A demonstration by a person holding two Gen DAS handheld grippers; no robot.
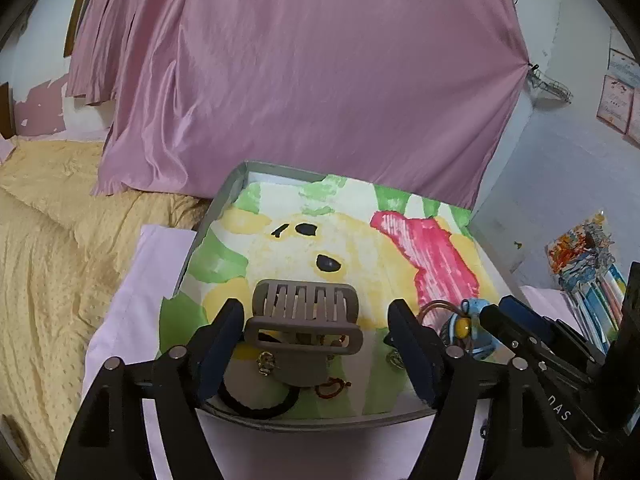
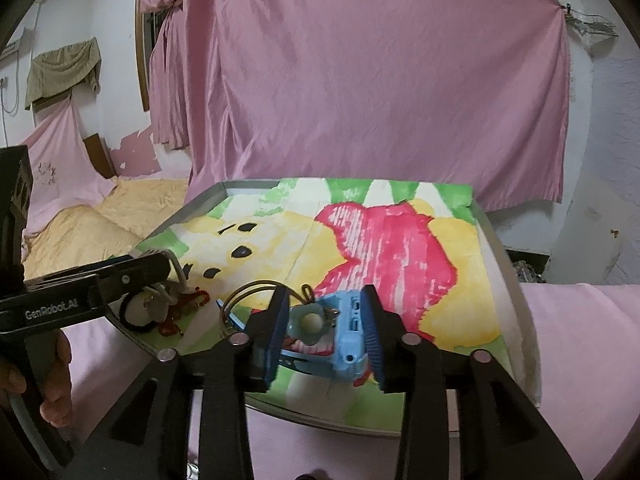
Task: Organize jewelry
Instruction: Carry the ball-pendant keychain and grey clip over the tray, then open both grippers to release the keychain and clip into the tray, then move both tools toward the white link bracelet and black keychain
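Lying crosswise between tongs (image 1: 316,322): hair claw (image 1: 305,317)

so on the one tray (image 1: 224,200) I count: one tan claw clip (image 1: 306,316), one blue clip (image 2: 344,332) with a flower on it, one black hair tie (image 1: 256,410), a pair of thin bangles (image 2: 248,292), and two grippers, left (image 1: 316,344) and right (image 2: 326,328)
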